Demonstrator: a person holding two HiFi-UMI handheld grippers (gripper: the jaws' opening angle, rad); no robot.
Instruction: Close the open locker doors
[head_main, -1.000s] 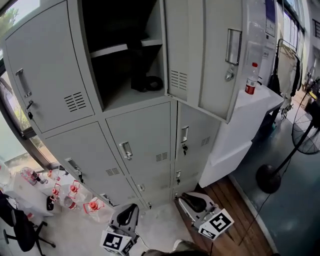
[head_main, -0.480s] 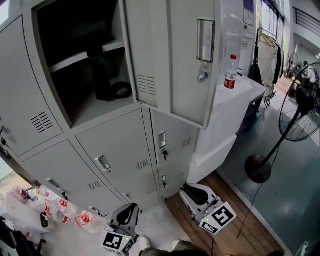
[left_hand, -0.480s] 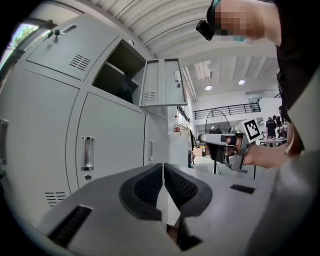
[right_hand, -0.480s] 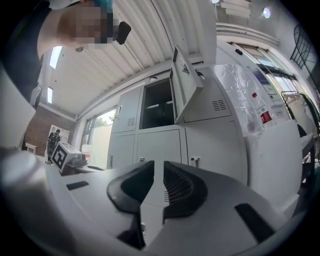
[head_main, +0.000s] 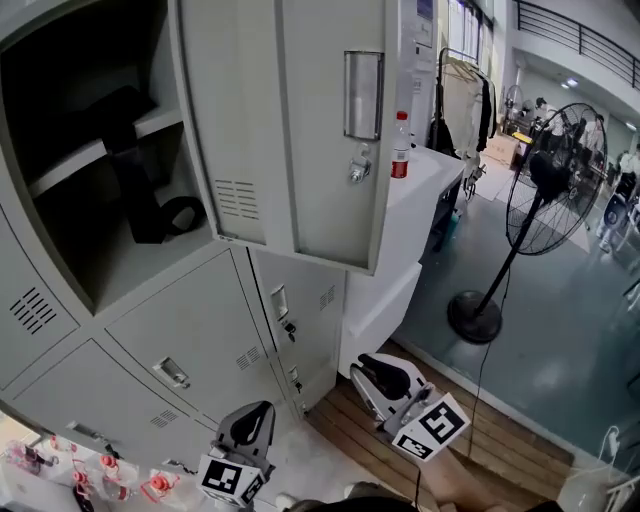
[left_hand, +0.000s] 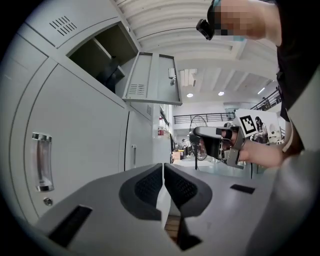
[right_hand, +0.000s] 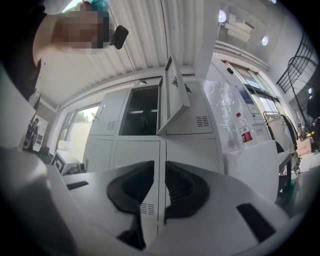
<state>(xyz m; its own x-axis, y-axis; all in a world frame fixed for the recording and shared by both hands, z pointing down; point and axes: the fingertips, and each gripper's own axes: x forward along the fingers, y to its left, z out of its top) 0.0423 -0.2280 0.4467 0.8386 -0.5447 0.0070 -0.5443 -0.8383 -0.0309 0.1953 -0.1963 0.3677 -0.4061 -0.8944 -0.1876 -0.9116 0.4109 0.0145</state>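
The grey upper locker door (head_main: 290, 130) stands swung open, with its handle and lock facing me. Its compartment (head_main: 90, 200) to the left is dark, with a shelf and a black item inside. My left gripper (head_main: 250, 422) is low in the head view, shut and empty, well below the door. My right gripper (head_main: 382, 378) is shut and empty too, in front of the lower lockers. In the left gripper view the open door (left_hand: 152, 80) juts out overhead and the right gripper (left_hand: 215, 142) shows beyond the shut left gripper (left_hand: 163, 187). The right gripper view looks past the right gripper (right_hand: 160, 190) up at the door (right_hand: 172, 95).
Closed lower lockers (head_main: 190, 340) fill the bottom left. A white counter (head_main: 420, 190) with a red-labelled bottle (head_main: 400, 145) adjoins the lockers on the right. A standing fan (head_main: 545, 190) is further right. Small bottles (head_main: 110, 480) stand on the floor at the lower left.
The head view has swung right: the lockers slid left, the left open door left the picture, and the fan and hall came in. Both grippers stay shut and low.
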